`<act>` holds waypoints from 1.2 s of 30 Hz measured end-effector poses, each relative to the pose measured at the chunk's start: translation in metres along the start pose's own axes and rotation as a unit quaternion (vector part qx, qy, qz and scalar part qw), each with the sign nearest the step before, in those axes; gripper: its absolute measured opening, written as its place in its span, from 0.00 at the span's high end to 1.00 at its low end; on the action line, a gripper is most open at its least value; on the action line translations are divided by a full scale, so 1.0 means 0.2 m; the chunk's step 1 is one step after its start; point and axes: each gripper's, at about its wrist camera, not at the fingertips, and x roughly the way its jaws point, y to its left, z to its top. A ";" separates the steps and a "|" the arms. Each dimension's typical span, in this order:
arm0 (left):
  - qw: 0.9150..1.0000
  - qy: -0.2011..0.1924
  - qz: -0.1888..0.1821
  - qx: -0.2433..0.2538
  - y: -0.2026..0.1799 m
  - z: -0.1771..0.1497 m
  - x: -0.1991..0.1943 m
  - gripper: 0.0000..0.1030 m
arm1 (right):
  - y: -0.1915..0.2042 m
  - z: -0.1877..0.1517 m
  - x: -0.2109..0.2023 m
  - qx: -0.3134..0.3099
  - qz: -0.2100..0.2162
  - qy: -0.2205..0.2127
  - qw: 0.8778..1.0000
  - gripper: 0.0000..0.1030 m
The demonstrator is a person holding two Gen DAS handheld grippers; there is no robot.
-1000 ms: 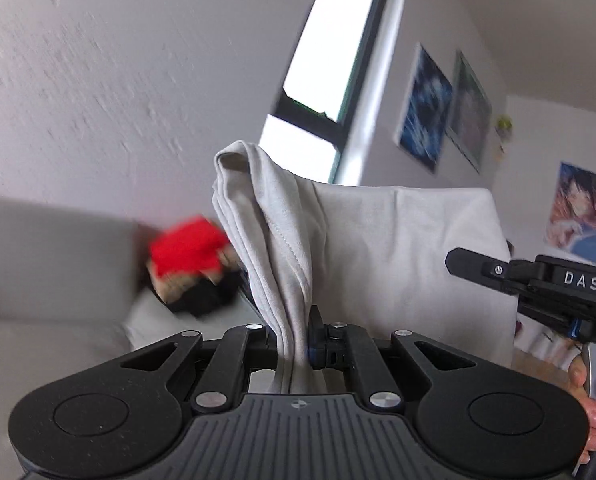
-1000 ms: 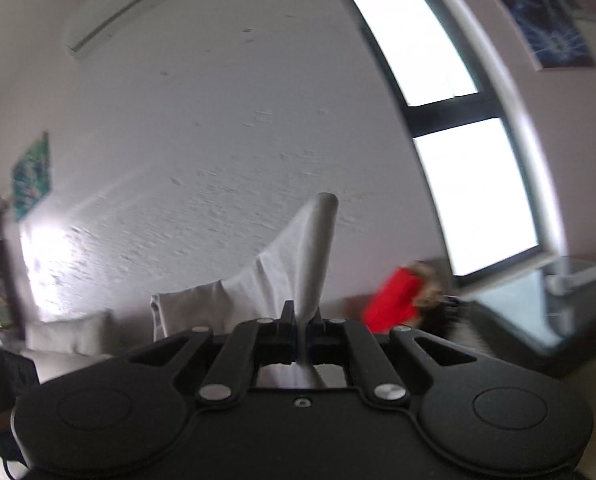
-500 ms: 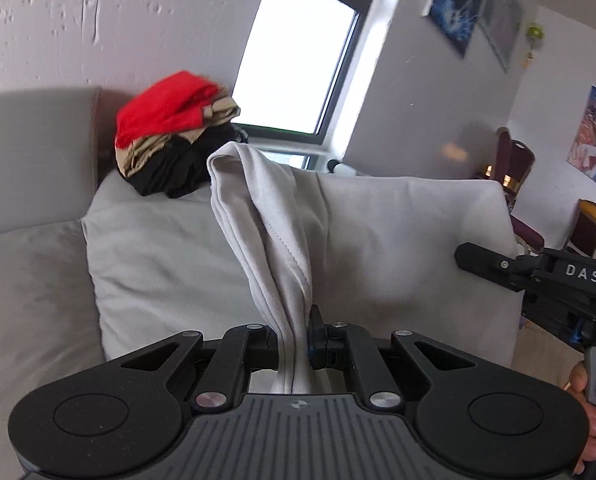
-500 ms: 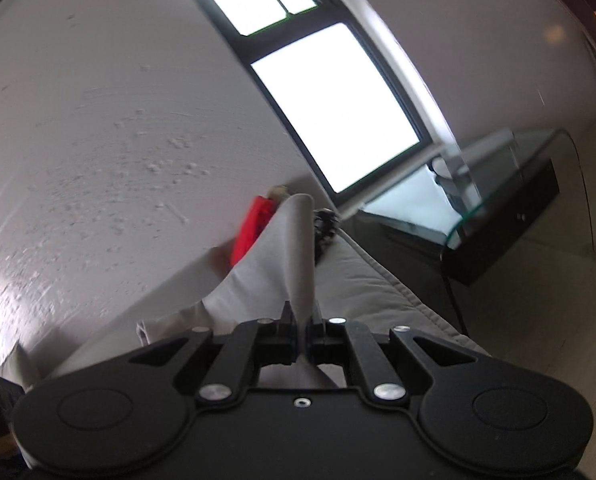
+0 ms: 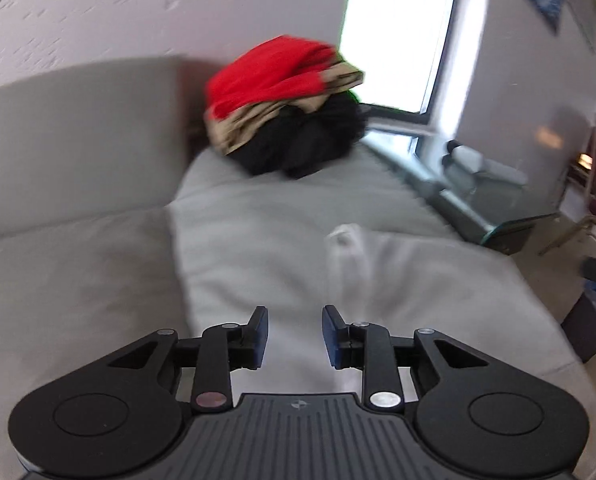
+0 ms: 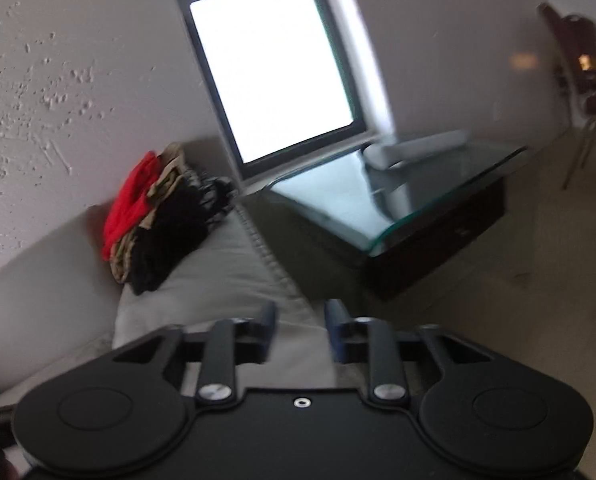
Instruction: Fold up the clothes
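The pale grey cotton garment (image 5: 362,276) lies on the light grey sofa cushion (image 5: 258,220), just ahead of your left gripper (image 5: 294,336), with one bunched ridge standing up. The picture is blurred, so I cannot tell if it is folded neatly. Both the left gripper and your right gripper (image 6: 300,330) have their fingers wide apart and hold nothing. If you fold further, flatten that ridge and take the edges evenly. The pile of red, tan and black clothes (image 5: 286,108) sits well behind.
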 end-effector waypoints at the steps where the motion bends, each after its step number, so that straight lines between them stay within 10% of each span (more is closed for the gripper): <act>1: 1.000 0.005 -0.007 -0.004 0.01 -0.01 -0.02 0.76 | 0.01 -0.02 -0.03 -0.011 0.008 0.008 1.000 0.63; 8: 0.994 0.062 -0.086 0.042 -0.23 -0.10 -0.01 0.74 | 0.11 -0.18 -0.17 -0.098 0.052 0.072 0.991 0.77; 16: 0.984 0.120 0.035 0.128 -0.25 -0.25 -0.12 0.65 | 0.00 -0.38 -0.39 -0.102 -0.023 0.158 0.982 0.77; 23: 0.993 0.088 -0.001 0.081 -0.31 -0.25 -0.30 0.72 | 0.10 -0.37 -0.51 -0.092 -0.006 0.122 0.988 0.77; 30: 0.977 0.153 -0.005 0.148 -0.52 -0.39 -0.25 0.65 | 0.16 -0.46 -0.43 -0.118 -0.047 0.181 0.975 0.77; 36: 0.975 0.202 0.001 0.091 -0.45 -0.37 -0.47 0.53 | 0.14 -0.47 -0.64 -0.085 -0.042 0.237 0.967 0.68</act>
